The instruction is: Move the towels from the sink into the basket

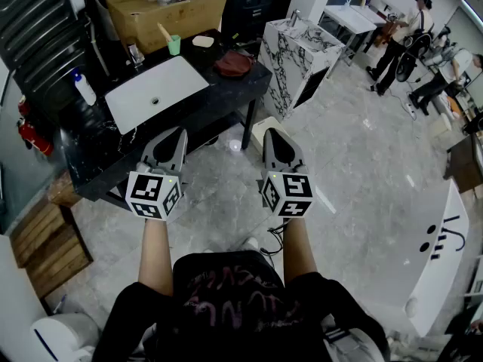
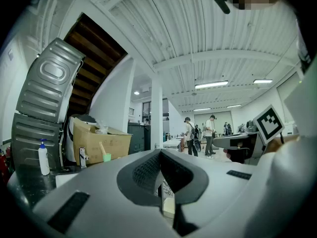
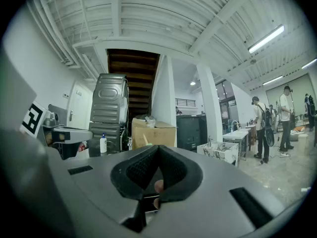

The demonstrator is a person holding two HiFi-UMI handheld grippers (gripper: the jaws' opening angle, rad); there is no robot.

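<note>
A white rectangular sink (image 1: 155,90) is set in a black counter (image 1: 226,89) ahead and to my left. Its basin shows bare white, and I see no towel in it. No basket shows in any view. A dark red rounded thing (image 1: 234,64) lies on the counter's right end; cloth or bowl, I cannot tell. My left gripper (image 1: 179,133) (image 2: 159,151) hovers at the counter's front edge, jaws together and nothing between them. My right gripper (image 1: 273,132) (image 3: 157,147) is level with it over the floor, also shut and empty.
On the counter stand a soap bottle (image 1: 84,87), a green cup (image 1: 174,44) and a tap. A cardboard box (image 1: 162,6) sits behind it. A marble-patterned cabinet (image 1: 298,51) stands to the right. Several people (image 1: 400,36) are at the far right. A wooden pallet (image 1: 45,240) lies at the left.
</note>
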